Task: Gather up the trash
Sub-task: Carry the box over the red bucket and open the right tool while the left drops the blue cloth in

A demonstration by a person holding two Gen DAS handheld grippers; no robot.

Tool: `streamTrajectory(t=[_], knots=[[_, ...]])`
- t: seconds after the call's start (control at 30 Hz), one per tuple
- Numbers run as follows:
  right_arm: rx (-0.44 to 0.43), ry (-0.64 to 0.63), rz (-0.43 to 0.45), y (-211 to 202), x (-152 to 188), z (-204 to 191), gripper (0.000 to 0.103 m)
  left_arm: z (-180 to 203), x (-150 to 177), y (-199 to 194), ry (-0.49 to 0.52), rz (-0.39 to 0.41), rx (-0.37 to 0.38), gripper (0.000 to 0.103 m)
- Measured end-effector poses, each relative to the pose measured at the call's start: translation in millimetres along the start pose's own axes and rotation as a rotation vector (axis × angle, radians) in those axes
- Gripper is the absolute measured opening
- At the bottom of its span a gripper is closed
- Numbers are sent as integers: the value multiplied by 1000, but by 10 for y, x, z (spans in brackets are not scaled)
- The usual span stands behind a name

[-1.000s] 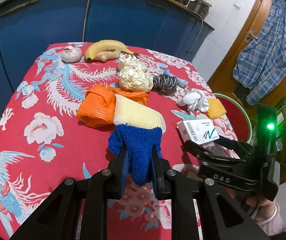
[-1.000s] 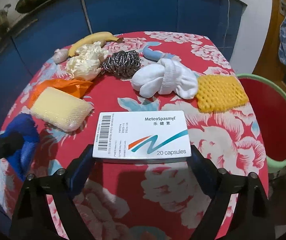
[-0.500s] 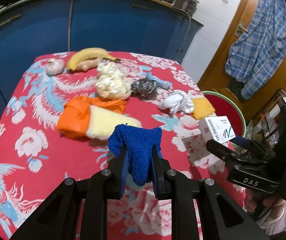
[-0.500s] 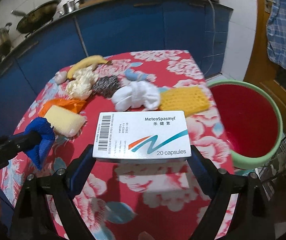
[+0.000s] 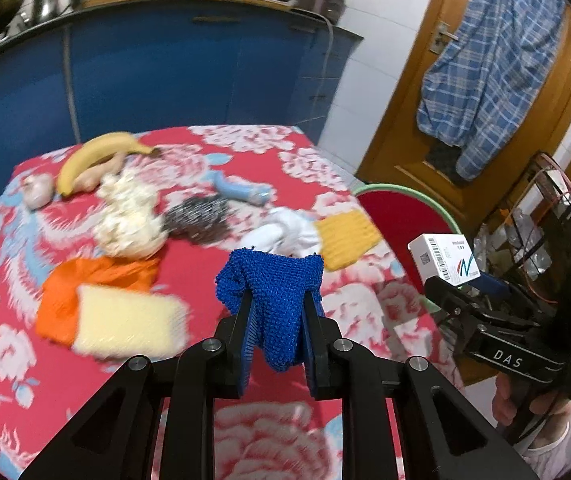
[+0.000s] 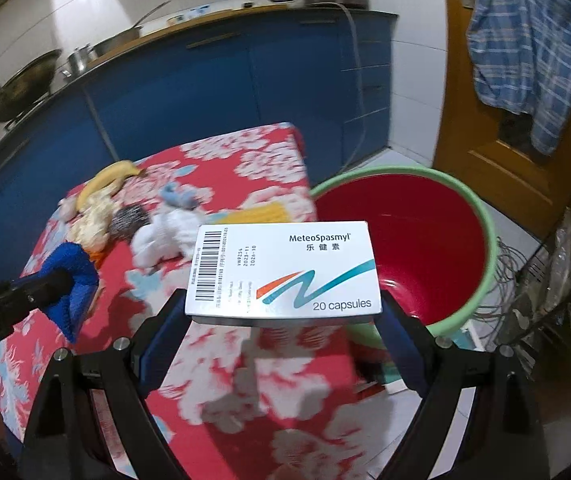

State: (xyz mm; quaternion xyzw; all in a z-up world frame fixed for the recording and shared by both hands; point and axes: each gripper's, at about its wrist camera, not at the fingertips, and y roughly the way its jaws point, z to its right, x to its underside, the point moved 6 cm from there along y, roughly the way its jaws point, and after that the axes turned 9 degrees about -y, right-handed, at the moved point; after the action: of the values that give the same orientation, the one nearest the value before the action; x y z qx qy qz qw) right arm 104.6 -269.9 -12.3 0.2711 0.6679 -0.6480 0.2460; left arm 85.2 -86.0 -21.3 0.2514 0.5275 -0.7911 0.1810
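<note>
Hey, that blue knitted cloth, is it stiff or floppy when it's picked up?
Likely floppy: the blue knitted cloth droops over both sides of the left hand-held gripper. Probably light, since it hangs without stretching. Its coarse knit should resist slipping.

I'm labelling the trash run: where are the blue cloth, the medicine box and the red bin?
blue cloth (image 5: 271, 280): left wrist view, middle of the knit above the fingers.
medicine box (image 6: 285, 270): right wrist view, centre of the printed top face.
red bin (image 6: 481, 216): right wrist view, green rim at the far right side.

Black gripper (image 5: 277, 320) frames, silver screws, blue pads (white "DAS" lettering on the right gripper (image 5: 465, 284))
</note>
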Motion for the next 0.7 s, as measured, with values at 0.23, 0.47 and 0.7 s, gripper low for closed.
streamTrajectory(t=[0.23, 0.47, 0.7], knots=[[61, 66, -4, 55, 5, 444, 91, 397, -187, 216, 52, -3, 36, 20], [110, 112, -27, 203, 9, 814, 91, 799, -359, 518, 100, -13, 64, 21], [118, 142, -52, 358, 47, 1046, 91, 1103, -447, 823, 131, -37, 75, 21]])
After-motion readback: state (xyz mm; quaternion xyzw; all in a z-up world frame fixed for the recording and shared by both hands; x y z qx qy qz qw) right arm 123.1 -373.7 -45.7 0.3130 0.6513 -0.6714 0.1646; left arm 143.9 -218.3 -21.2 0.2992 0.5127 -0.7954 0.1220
